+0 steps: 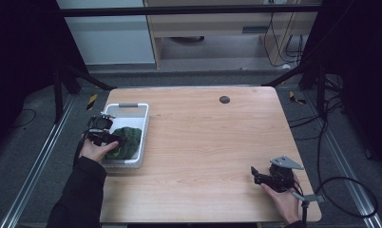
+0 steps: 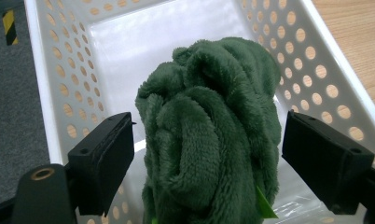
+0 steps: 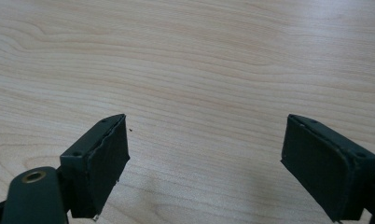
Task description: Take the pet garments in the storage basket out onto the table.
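A crumpled dark green fleece cloth (image 1: 130,138) (image 2: 213,126) lies in a white perforated basket (image 1: 128,105) (image 2: 312,60) at the table's left edge. My left gripper (image 1: 115,138) (image 2: 208,156) is open inside the basket, with one jaw on each side of the cloth and a small gap at each. A green tag sticks out low on the cloth. My right gripper (image 1: 254,174) (image 3: 206,158) is open low over bare wood near the table's front right, nothing between its jaws.
The light wooden table (image 1: 213,142) (image 3: 199,51) has a small dark round cap (image 1: 224,99) near its far edge. Grey floor and metal rails flank the table, and cables trail on the right.
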{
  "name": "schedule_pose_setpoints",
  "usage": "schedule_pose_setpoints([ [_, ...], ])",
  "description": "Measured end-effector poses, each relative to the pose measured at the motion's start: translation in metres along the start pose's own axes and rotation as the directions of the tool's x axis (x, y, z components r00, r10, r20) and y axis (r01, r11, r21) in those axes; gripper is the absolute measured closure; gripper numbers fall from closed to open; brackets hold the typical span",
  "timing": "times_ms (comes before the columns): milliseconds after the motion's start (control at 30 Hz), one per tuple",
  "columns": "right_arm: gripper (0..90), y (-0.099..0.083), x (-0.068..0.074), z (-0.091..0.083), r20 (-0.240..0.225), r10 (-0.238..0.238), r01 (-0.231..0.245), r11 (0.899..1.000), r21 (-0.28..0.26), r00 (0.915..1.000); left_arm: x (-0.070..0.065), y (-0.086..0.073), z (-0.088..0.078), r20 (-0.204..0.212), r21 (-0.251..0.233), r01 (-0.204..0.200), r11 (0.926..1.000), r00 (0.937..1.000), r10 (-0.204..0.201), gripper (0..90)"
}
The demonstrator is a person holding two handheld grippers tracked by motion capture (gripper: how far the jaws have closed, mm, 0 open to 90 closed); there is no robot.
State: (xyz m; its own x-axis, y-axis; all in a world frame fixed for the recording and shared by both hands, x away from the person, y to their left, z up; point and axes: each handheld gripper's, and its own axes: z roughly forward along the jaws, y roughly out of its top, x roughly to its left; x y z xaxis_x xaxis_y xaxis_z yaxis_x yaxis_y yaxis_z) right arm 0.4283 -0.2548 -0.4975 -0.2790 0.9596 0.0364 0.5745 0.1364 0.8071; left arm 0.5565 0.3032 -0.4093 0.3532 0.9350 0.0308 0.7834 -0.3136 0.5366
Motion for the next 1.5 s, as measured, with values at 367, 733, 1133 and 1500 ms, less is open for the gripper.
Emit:
schedule_pose_setpoints([
  [367, 14.2, -0.001, 0.0, 0.001, -0.002, -0.011, 0.011, 1.0, 0.007, 0.9999, 0.0, -0.001, 0.009, 0.005, 0.027, 0.003, 0.9996, 1.0, -0.003, 17.7],
  [733, 14.1, -0.001, 0.0, 0.002, -0.003, -0.012, 0.012, 1.0, 0.014, 0.9999, 0.001, -0.004, 0.014, 0.015, 0.041, 0.012, 0.9991, 0.9998, -0.012, 26.1],
  [1133, 13.9, -0.001, 0.0, 0.003, -0.006, -0.008, 0.008, 1.0, 0.022, 0.9999, -0.001, -0.005, 0.018, 0.005, 0.076, 0.041, 0.9963, 0.9991, -0.041, 49.0],
  [1500, 14.0, -0.001, 0.0, 0.002, -0.007, -0.005, 0.005, 1.0, 0.027, 1.0, -0.003, -0.005, 0.011, 0.013, 0.062, 0.048, 0.997, 0.9987, -0.048, 65.2],
])
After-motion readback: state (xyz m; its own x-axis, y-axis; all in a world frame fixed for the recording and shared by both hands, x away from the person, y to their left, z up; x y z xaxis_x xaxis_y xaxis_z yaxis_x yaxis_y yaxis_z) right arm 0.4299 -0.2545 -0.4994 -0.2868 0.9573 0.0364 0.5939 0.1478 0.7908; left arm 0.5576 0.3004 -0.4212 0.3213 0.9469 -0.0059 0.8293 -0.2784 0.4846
